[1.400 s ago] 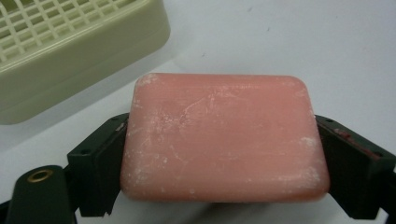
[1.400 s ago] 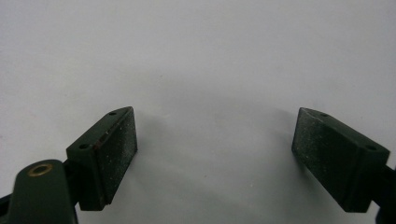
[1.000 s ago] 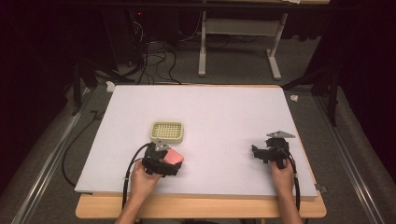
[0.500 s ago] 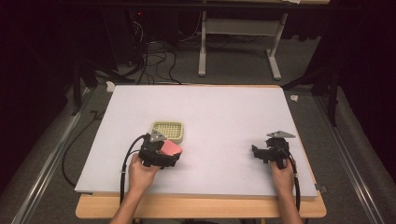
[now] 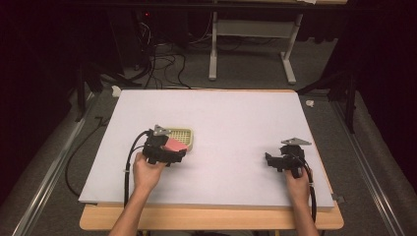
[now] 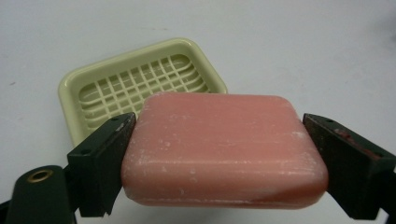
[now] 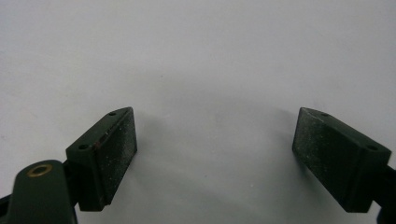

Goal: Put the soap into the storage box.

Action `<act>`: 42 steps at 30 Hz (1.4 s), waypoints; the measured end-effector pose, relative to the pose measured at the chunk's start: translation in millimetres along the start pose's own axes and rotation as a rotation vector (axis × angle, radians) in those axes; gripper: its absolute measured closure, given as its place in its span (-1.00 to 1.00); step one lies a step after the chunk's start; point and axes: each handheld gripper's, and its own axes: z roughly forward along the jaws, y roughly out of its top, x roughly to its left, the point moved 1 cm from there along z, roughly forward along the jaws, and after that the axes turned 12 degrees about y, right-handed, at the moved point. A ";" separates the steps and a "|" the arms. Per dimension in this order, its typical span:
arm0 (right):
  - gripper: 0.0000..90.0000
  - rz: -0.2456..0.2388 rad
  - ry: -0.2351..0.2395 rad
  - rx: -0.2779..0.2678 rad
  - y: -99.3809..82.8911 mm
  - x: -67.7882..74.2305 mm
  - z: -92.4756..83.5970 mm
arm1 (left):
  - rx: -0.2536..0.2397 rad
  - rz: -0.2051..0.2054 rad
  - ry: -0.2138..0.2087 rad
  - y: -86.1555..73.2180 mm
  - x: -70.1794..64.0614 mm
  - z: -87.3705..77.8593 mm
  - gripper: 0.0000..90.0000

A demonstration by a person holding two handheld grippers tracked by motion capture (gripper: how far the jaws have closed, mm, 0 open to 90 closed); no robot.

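Dark room, cables on the floor beyond the desk's [image 5: 236, 113] far edge. Left gripper [image 5: 178, 151] clamped across the ends of a pink soap bar [image 6: 224, 149], held toward the desk's left side, just short of the pale green soap dish [image 6: 140, 84]. Right gripper [image 5: 268, 160] near the right edge, spread wide, nothing between. Could slip: soap slick, pinched only at its ends. Might catch the dish rim and shove it. Underside of bar hidden; height above the desk hard to judge.

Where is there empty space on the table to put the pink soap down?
The slotted soap dish is empty. Bare tabletop spreads between the dish and the right gripper, and behind both. It is crowded only where the left gripper holds the soap.
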 end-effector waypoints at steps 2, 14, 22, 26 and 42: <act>-0.68 0.000 0.000 0.000 0.0 0.0 0.0 | 0.007 0.005 0.018 2.1 1.7 2.4 -0.69; -0.68 0.000 0.001 0.000 0.0 0.0 0.0 | -0.009 -0.026 0.044 17.7 7.1 13.2 -0.69; -0.68 0.000 0.000 0.000 0.0 0.0 0.0 | -0.005 -0.031 0.088 24.1 9.4 26.2 -0.69; -0.68 0.000 0.000 0.000 0.0 0.0 0.0 | 0.009 -0.036 0.110 23.6 10.9 33.0 -0.69; -0.68 0.000 0.000 0.000 0.0 0.0 0.1 | 0.027 -0.041 0.149 26.6 10.7 55.4 -0.69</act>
